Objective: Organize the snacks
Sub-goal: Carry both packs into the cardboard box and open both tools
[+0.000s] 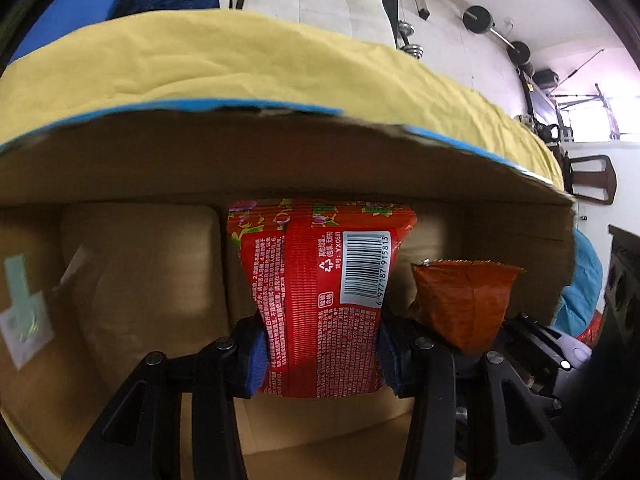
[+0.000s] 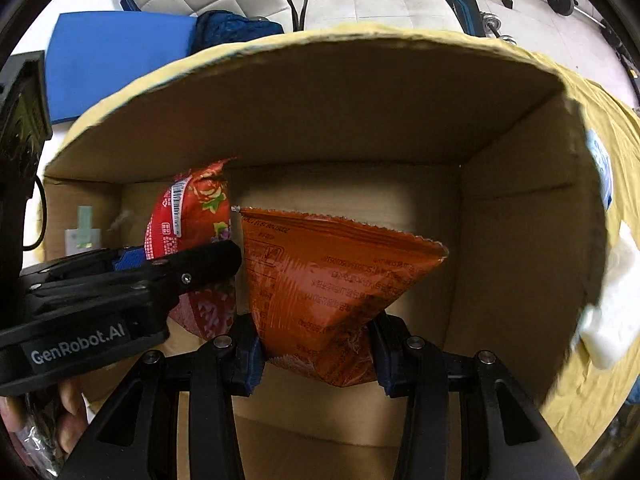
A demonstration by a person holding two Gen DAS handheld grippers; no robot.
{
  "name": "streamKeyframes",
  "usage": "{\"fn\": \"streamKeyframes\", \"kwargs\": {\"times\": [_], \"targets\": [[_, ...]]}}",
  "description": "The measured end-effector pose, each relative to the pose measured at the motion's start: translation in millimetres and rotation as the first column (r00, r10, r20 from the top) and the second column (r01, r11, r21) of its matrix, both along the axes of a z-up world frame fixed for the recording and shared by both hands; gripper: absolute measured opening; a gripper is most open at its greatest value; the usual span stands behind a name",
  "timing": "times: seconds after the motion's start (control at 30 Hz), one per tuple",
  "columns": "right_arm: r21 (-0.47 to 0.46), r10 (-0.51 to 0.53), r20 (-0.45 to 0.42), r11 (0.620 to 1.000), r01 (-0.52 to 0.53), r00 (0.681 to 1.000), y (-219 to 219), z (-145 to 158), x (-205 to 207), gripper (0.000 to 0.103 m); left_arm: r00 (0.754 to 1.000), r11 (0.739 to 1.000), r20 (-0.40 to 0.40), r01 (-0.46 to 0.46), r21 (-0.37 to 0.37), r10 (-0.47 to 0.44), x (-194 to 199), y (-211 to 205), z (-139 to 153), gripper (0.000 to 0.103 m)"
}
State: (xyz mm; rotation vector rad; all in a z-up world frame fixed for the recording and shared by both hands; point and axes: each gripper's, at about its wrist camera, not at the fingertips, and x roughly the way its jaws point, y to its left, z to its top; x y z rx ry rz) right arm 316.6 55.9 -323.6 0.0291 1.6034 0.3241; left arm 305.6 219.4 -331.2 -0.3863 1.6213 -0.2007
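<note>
Both pairs of tongs hung inside an open cardboard box [image 2: 360, 120], pointing steeply down toward its floor. The box stood on a tabletop covered with a yellow cloth [image 1: 240, 60], and its far wall ran close to the tabletop's far edge, where a blue pad [image 2: 116, 60] and a dark blue bundle [image 2: 236, 30] lay on the floor beyond.

The left tongs [image 1: 322, 354] were closed on a red snack packet [image 1: 320, 300], the blue pads [image 1: 256, 364] pressing into its 2 sides near the lower end. The packet stood upright between them with its barcode side facing the camera, above the bare floor of the box.

The right tongs [image 2: 316, 354] were clamped about as tight as they went on an orange snack packet [image 2: 320, 280], pinching its narrow lower end so that the upper sealed edge fanned out wide. This packet hung just beside the red one, nearer the box's right wall; I could not tell whether the 2 packets touched.

In the right wrist view, fingers [image 2: 68, 412] of the person's hand showed at the lower left, behind the left tongs. A white object [image 2: 612, 312] lay on the cloth outside the box's right wall.
</note>
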Motion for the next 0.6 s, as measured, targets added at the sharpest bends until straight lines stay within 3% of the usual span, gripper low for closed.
{"fn": "streamKeyframes", "kwargs": {"times": [0.27,0.43,0.6], "targets": [[-0.017,-0.004,0.005,1.0,0.004,1.0,8,-12,1,0.048,1.0,1.0,0.007,0.019,0.021,-0.019,-1,-4,-10,0.043],[-0.024,-0.006,0.012,1.0,0.006,1.0,13,-6,4,0.065,1.0,0.998,0.012,0.016,0.052,-0.016,-3,-7,-2,0.044],[-0.025,-0.006,0.025,1.0,0.007,1.0,17,6,0,0.068,0.997,0.988,0.051,0.048,0.146,-0.056,-7,-14,18,0.049]]}}
